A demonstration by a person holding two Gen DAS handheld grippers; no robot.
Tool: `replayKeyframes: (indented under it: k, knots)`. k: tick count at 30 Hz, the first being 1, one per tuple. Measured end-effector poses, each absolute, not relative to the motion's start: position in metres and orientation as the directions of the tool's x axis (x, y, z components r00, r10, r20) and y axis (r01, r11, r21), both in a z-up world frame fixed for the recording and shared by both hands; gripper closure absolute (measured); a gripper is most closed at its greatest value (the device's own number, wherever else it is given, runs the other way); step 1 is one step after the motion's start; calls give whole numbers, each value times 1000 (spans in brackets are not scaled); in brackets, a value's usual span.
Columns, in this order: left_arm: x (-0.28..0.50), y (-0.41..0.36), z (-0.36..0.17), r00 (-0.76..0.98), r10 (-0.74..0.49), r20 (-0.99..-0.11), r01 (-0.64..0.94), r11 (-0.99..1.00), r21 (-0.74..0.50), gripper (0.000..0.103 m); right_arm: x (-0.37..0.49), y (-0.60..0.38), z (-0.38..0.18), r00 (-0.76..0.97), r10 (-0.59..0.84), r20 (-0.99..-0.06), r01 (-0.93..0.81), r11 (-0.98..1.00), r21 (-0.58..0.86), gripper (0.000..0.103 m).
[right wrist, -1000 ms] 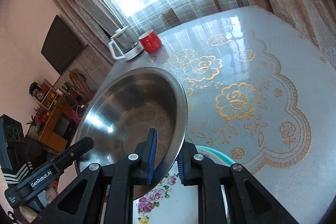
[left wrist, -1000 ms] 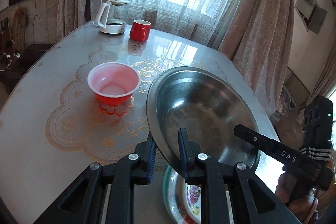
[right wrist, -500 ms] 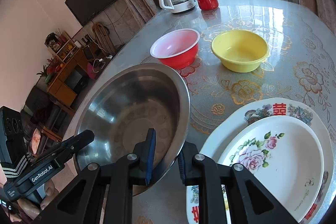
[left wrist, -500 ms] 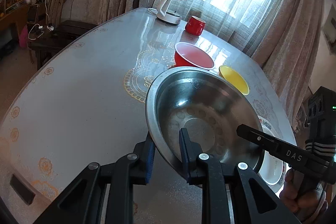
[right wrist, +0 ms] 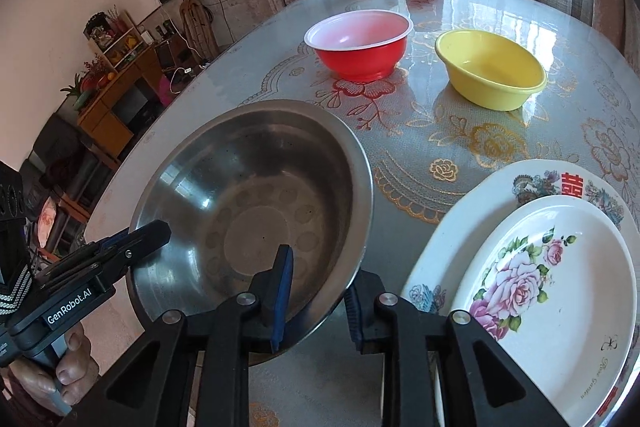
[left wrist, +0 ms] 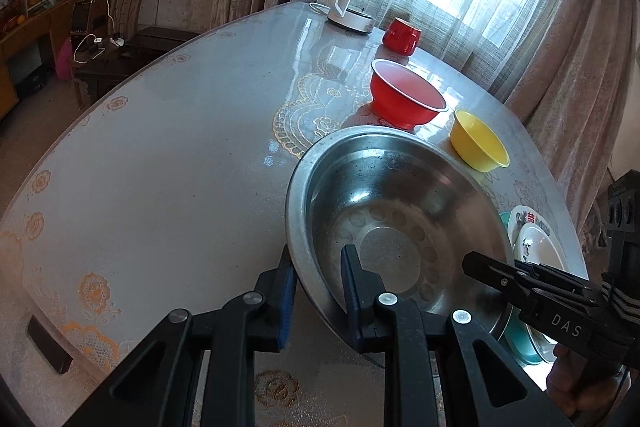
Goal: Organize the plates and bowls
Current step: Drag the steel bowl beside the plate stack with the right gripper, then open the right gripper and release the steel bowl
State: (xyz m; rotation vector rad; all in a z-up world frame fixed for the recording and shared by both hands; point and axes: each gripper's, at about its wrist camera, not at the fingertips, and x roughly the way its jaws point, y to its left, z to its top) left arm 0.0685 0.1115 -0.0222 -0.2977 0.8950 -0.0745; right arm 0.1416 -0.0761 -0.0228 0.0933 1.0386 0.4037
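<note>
While between both tongs, steel bowl's (left wrist: 400,223) rim, left (left wrist: 316,291) and right (right wrist: 316,291).

Steel bowl (right wrist: 256,203): brushed metal, dull sheen, faint scuffs. Red bowl (right wrist: 360,43) and yellow bowl (right wrist: 490,69): smooth plastic, semi-gloss. Floral plates (right wrist: 548,291), lower right of the right wrist view: glazed ceramic, glossy. Bench (left wrist: 168,163): glossy, reflective clear cover over lace-patterned cloth. Curtains (left wrist: 568,39): matt woven fabric.

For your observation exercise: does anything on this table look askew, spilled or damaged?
Only the steel bowl: it sits tilted, its rim between the fingers of both grippers, the right gripper opening. The red bowl, yellow bowl and stacked plates look orderly.
</note>
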Motion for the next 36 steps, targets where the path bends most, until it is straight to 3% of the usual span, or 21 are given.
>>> replayKeyframes:
  k: [8,15,27,36]
  knots:
    - [78,105,-24,612,-110,-783,-74,978,-195,83,123,-79,-17,471,393,-790,-309,912,269,76]
    - [75,112,-23,609,-128,-783,-102,966,-238,78,114,-87,-17,431,441,-788,-315,891,326,76]
    - [64,122,3,688,-57,-723,-122,974,-193,74,101,-105,10,533,392,-750,-266,919,291,71]
    - [57,115,18,718,-77,-692,-75,980,-186,73,97,-110,14,561,379,-735,-244,925,291,71]
